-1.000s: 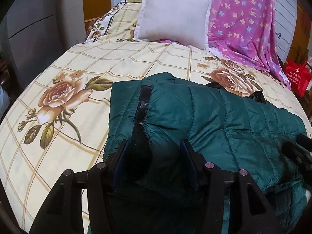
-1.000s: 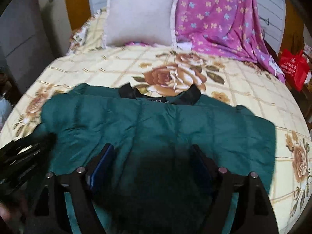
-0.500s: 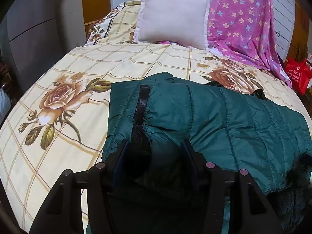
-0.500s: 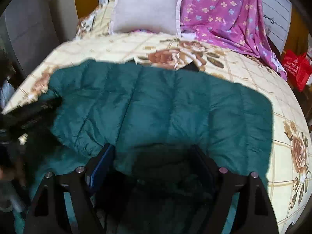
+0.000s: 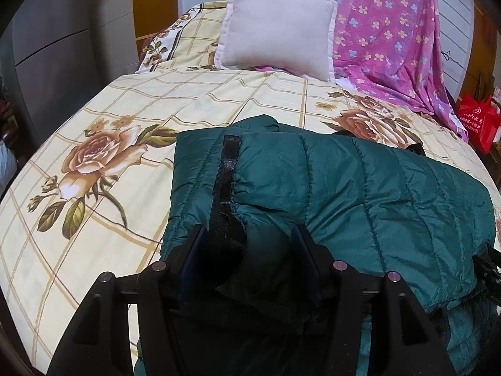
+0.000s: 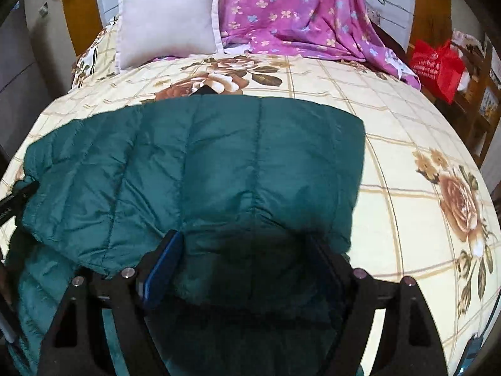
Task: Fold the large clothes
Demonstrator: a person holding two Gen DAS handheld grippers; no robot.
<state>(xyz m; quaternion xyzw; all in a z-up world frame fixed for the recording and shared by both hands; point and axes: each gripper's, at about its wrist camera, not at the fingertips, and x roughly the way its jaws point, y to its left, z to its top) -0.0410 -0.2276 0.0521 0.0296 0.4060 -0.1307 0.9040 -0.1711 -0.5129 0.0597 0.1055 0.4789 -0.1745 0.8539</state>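
Left wrist view first. Shows a very big bed (image 5: 203,100) with a yellow sheet, brown squares and big brown roses on it.

Next in size, a puffy green jacket (image 5: 360,188). Lies on the near part of the bed, folded over itself, with one soft layer on top of another. Reaches from the middle of the bed toward the right side and down to the near edge. Looks the same in the right wrist view, spread wide across the near half of the bed (a small black bit peeks out at its far edge, too small to tell what).

Then a purple blanket (image 5: 385,31) with little flowers, draped down at the far right end of the bed. Just beside it on the left, a pale pillow (image 5: 278,28), propped up and leaning back.

Off the bed on the far right, a red bag (image 5: 477,125) with white writing, too small to read.

Closer in, the left gripper (image 5: 249,238). Squeezes a thick bunch of the jacket's near left edge between its two black fingers. Same for the right gripper (image 6: 247,244) in the right wrist view: pinches a fat fold of the jacket's near edge, with green cloth filling the gap between the fingers.

Smallest of all, a black strip (image 5: 227,169) running along the jacket's left edge, down into the left gripper.
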